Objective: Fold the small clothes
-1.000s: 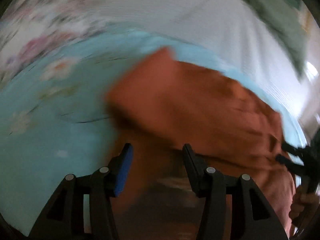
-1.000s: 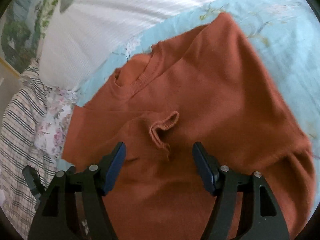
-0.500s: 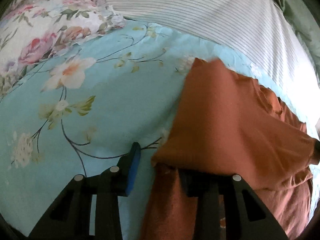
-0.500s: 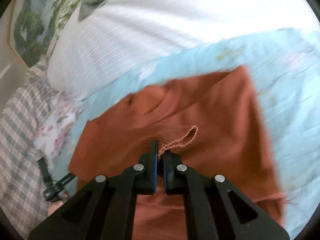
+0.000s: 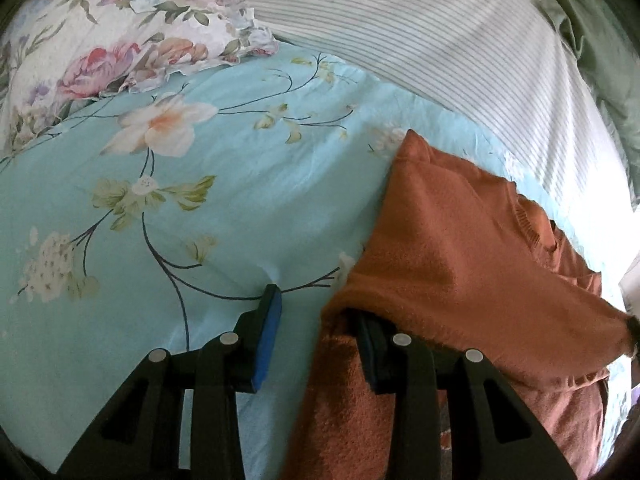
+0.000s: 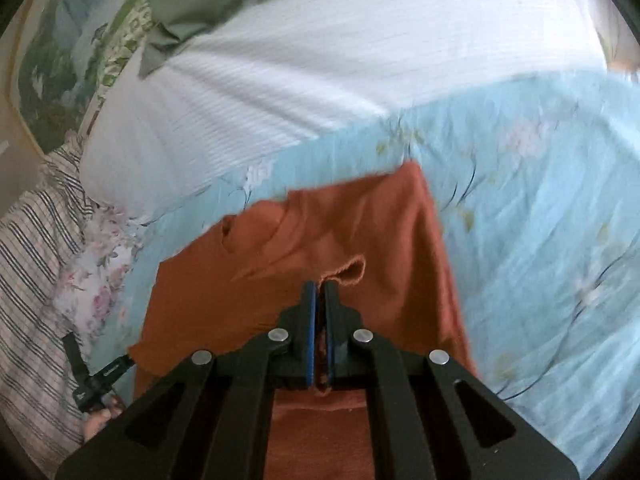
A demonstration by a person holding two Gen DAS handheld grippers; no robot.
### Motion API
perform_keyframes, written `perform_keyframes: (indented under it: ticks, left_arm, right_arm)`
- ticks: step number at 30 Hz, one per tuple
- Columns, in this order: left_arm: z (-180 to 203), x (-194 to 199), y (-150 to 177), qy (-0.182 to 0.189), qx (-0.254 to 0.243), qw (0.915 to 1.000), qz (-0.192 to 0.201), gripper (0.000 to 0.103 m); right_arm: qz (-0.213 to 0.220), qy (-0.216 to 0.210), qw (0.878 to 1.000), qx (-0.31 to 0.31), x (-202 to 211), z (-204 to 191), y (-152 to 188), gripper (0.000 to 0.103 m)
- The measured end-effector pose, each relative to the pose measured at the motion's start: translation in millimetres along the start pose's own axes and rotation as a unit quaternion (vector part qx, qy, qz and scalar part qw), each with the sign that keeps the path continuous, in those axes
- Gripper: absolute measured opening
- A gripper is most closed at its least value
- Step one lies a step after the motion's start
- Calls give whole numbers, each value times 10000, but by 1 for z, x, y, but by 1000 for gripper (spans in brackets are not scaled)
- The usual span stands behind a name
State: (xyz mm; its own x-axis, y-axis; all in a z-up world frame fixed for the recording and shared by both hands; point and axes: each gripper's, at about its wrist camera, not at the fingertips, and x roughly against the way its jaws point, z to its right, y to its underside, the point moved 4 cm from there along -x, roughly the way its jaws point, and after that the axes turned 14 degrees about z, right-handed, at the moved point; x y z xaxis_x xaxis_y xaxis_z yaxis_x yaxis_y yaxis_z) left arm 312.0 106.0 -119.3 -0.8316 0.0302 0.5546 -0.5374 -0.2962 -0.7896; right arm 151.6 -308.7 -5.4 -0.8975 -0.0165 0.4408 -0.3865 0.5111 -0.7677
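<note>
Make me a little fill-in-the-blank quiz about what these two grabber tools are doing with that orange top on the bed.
1. The right gripper is ____ on the sleeve cuff of the orange sweater.
2. The left gripper is ____, with one finger tucked under a fold of the sweater.
3. The sweater lies on a light ____ bedsheet printed with flowers.
4. Behind the sheet lies a white ____ pillow.

Missing words: shut; open; blue; striped
</note>
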Motion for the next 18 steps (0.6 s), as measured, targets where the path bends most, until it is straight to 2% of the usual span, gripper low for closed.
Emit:
perform_keyframes:
  ticks: [1,4,6,7,8,10,14,16,18]
  left_arm:
    - [1,0,0,-15,-14,10000,7,37]
    - [0,1,0,-14,3,10000,33,37]
    - [-1,1,0,4,36,10000,28,38]
    - [-1,1,0,9,46,10000,25,38]
    - [-1,1,0,3,37,10000,22,38]
    - [0,1,0,-23,10,10000,24,38]
    - [3,1,1,-101,-82,9999,33,39]
    - [2,1,1,-59,-26,10000,14,39]
    - [0,1,1,4,33,10000,-21,39]
  right_arm:
    - [-78,111,9999,63,-4,2,0,5]
    - [-400,793,9959,145,-24,29,13,5]
    - [-610,997,9931,-70,-29,45,22,5]
    - [-564,1026,9930,-184,-25,48,24,5]
    - [-491,960,9939,-227,-21,47,24,5]
    - [-346,511,9979,-221,-14,27,25,6]
    - [-722,-120,9971,212,-34,-22,45,6]
    - [-1046,-49,9935,442,-53,-29,59,6]
    - [-1379,313,9881,603,-66,-19,73,3]
